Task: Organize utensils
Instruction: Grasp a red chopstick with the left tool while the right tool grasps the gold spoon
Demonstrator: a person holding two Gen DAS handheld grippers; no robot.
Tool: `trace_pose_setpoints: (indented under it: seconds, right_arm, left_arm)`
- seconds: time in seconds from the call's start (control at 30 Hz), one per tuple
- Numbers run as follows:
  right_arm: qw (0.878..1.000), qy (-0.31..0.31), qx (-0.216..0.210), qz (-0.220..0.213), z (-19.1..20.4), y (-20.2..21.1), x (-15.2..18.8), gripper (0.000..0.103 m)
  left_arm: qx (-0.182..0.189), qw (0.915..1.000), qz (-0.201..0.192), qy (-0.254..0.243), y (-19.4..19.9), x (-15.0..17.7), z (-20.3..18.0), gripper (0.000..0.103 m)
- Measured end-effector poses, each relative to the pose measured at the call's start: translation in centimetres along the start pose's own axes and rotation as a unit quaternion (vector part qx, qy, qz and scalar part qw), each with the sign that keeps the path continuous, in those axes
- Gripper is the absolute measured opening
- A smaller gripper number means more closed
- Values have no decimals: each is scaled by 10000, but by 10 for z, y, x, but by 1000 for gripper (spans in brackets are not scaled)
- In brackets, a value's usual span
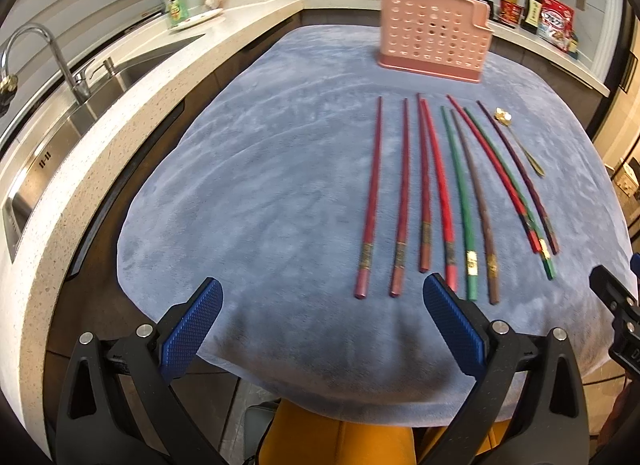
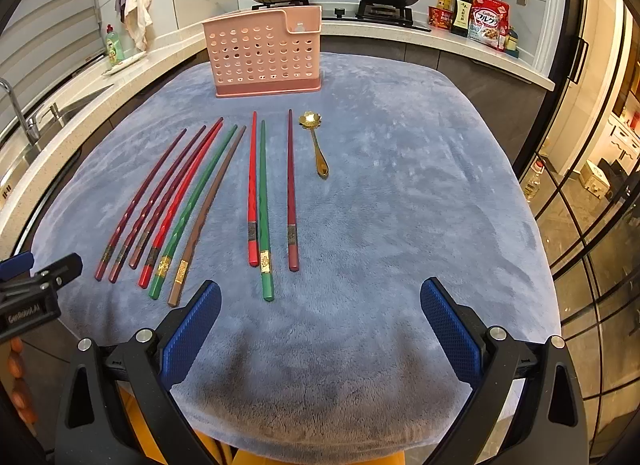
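Both jaws stand wide and hold nothing. Chopsticks (image 2: 262, 209) lie on the table (image 2: 400, 205) at 12 o'clock of the right gripper (image 2: 320, 301), long axes toward the pink holder (image 2: 264, 59); the left gripper (image 1: 322, 299) sees them at 1 o'clock. Its body reads "GenRobot.AI".
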State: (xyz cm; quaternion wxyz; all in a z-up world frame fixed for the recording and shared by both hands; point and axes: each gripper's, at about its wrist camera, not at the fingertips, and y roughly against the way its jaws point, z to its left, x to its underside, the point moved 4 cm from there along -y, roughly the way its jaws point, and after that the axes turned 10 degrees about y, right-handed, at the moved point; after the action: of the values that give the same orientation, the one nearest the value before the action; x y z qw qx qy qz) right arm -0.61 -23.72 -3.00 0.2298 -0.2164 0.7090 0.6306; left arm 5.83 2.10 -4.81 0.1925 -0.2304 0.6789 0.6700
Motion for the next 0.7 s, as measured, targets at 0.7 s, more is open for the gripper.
trace_pose_setpoints:
  seconds: [0.7]
  right_arm:
    - [9999, 34, -10, 159, 4, -21, -12, 96]
  left_arm:
    - [-206, 9993, 315, -62, -46, -7, 7, 88]
